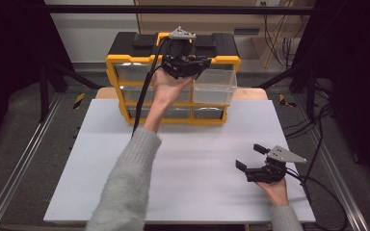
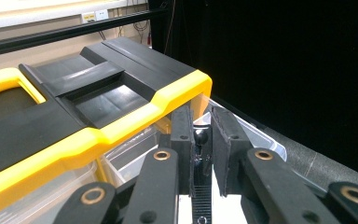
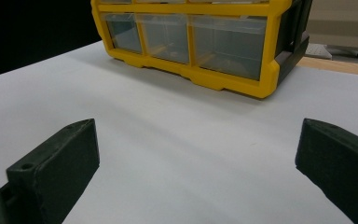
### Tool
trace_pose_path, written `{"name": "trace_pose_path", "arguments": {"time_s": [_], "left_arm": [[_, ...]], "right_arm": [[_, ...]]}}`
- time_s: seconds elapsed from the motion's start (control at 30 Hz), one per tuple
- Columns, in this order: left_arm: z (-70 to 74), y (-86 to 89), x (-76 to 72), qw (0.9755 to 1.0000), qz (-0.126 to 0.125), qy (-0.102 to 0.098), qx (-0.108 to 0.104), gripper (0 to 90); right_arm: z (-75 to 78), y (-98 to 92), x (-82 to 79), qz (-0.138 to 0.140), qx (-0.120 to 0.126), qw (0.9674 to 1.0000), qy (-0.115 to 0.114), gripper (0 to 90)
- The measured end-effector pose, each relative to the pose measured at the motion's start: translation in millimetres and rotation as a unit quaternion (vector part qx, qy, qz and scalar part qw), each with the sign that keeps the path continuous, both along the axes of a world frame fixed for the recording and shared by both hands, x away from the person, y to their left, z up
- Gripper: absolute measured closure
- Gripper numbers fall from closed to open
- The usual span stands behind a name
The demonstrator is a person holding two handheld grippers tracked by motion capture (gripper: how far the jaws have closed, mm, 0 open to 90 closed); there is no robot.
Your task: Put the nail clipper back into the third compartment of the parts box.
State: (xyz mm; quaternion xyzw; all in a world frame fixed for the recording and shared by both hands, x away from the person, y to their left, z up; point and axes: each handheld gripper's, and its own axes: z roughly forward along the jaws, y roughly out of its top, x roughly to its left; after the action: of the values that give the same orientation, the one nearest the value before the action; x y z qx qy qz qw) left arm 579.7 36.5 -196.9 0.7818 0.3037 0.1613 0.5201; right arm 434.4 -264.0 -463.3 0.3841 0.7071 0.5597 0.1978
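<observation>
A yellow and black drawer organizer (image 1: 125, 60) stands at the back of the white board (image 1: 188, 159). Its top right clear drawer (image 1: 217, 84) is pulled partway out. My left gripper (image 1: 197, 67) is held level at that drawer's upper front edge. In the left gripper view the jaws stand close together, shut on the clear drawer's (image 2: 261, 137) front lip just under the yellow frame (image 2: 121, 123). My right gripper (image 1: 249, 156) rests open on the board at the near right. In the right gripper view it (image 3: 196, 126) has nothing between its fingers, and the organizer (image 3: 233, 81) is farther ahead.
The organizer's lower drawers (image 1: 207, 113) are pushed in. Metal rails (image 1: 19, 168) run along both sides of the table. Cables (image 1: 318, 144) trail off at the right. The left forearm in a grey sleeve (image 1: 130, 178) crosses the board's middle.
</observation>
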Motion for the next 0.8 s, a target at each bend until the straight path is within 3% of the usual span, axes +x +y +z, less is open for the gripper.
{"name": "trace_pose_path", "arguments": {"time_s": [0.6,0.8], "left_arm": [[-15.2,-11.9,9.6,0.9997,-0.008,0.005,0.022,79.0],[-17.5,-10.9,9.2,0.9998,-0.009,0.004,0.017,79.0]], "right_arm": [[-0.1,0.3,-0.1,0.002,0.000,1.0000,0.002,0.4],[-0.2,0.4,-0.1,0.001,0.000,1.0000,0.003,0.4]]}}
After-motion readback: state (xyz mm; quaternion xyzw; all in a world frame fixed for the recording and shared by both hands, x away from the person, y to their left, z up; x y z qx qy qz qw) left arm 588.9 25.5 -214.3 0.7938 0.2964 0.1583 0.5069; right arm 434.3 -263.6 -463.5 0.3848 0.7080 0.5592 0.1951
